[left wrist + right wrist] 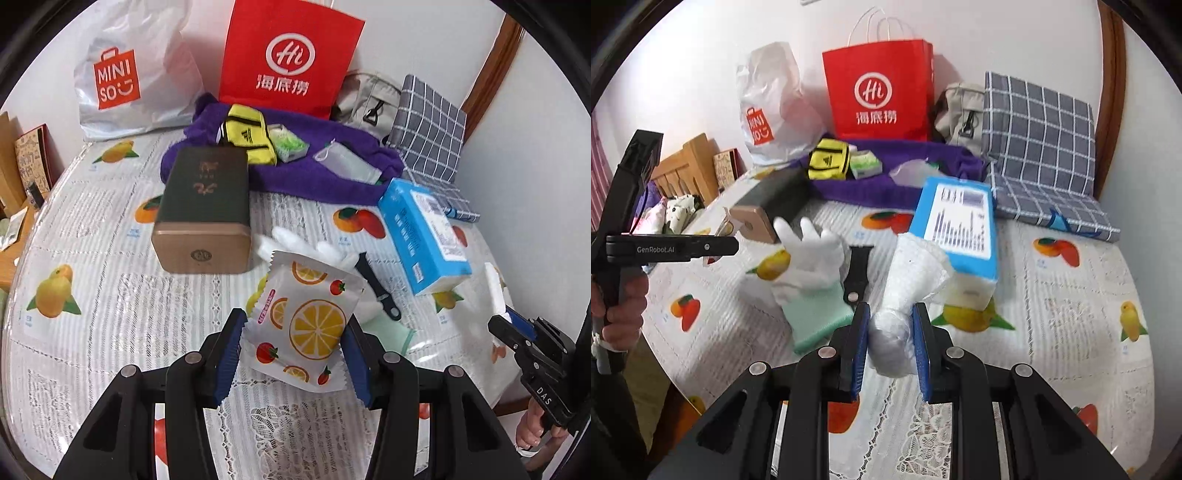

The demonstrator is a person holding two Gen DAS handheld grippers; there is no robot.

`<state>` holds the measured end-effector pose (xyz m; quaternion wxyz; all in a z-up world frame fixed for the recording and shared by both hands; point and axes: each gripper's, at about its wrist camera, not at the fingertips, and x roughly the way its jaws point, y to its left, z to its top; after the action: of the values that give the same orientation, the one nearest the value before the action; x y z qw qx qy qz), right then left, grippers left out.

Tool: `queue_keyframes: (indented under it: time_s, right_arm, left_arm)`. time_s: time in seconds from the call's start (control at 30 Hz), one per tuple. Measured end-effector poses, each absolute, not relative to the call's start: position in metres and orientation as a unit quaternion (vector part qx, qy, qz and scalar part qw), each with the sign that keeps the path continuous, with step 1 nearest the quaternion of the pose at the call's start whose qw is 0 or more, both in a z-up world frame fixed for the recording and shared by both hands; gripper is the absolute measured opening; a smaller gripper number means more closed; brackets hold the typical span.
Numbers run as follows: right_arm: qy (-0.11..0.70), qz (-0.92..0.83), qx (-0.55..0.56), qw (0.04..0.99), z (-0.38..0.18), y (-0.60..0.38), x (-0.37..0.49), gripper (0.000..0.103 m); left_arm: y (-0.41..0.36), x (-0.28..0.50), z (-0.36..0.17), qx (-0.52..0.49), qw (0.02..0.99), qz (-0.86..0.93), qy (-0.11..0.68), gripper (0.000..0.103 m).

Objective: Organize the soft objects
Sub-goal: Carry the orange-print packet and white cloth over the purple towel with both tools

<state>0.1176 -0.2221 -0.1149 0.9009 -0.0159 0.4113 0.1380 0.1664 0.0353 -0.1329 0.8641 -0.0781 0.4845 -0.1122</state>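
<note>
My left gripper (pixel 295 323) is shut on a white packet printed with orange slices and tomatoes (pixel 310 317), held tilted above the table. My right gripper (pixel 891 312) is shut on a white plastic-wrapped soft bundle (pixel 908 273), also lifted off the cloth. In the left wrist view the right gripper (pixel 504 318) shows at the right edge with the white bundle (pixel 493 284) rising from it. A white glove with a mint-green cuff (pixel 809 266) lies on the table just left of the bundle. Its fingers (pixel 291 240) poke out behind the packet.
A fruit-print tablecloth (pixel 110 295) covers the table. On it lie a dark green and gold box (pixel 203 210), a blue box (pixel 421 232) and a black strap (pixel 857 273). At the back are a purple towel (pixel 314 181), yellow pouch (pixel 251 136), red bag (pixel 288 62), white bag (pixel 125 74), checked cloth (pixel 428 125).
</note>
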Motion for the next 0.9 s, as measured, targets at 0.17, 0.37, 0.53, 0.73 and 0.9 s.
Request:
queue_keyframes:
  time_s: [0.17, 0.37, 0.53, 0.73, 0.9]
  right_arm:
    - [0.398, 0.139, -0.02, 0.907, -0.096, -0.222, 0.12, 0.023]
    - [0.38, 0.143, -0.022, 0.914, -0.074, -0.221, 0.121, 0.023]
    - [0.369, 0.144, -0.022, 0.918, -0.058, -0.221, 0.125, 0.023]
    - [0.357, 0.148, -0.019, 0.922, -0.043, -0.22, 0.133, 0.023]
    - [0.352, 0.146, -0.018, 0.924, -0.036, -0.22, 0.143, 0.023]
  left_arm:
    - [0.035, 0.165, -0.117, -0.08, 0.87, -0.111, 0.474, 0.049]
    - [0.036, 0.165, -0.098, -0.088, 0.876, -0.112, 0.461, 0.049]
    - [0.038, 0.166, -0.083, -0.091, 0.881, -0.112, 0.45, 0.049]
    - [0.039, 0.169, -0.065, -0.09, 0.888, -0.11, 0.436, 0.049]
    - [0.042, 0.174, -0.054, -0.091, 0.893, -0.107, 0.428, 0.049]
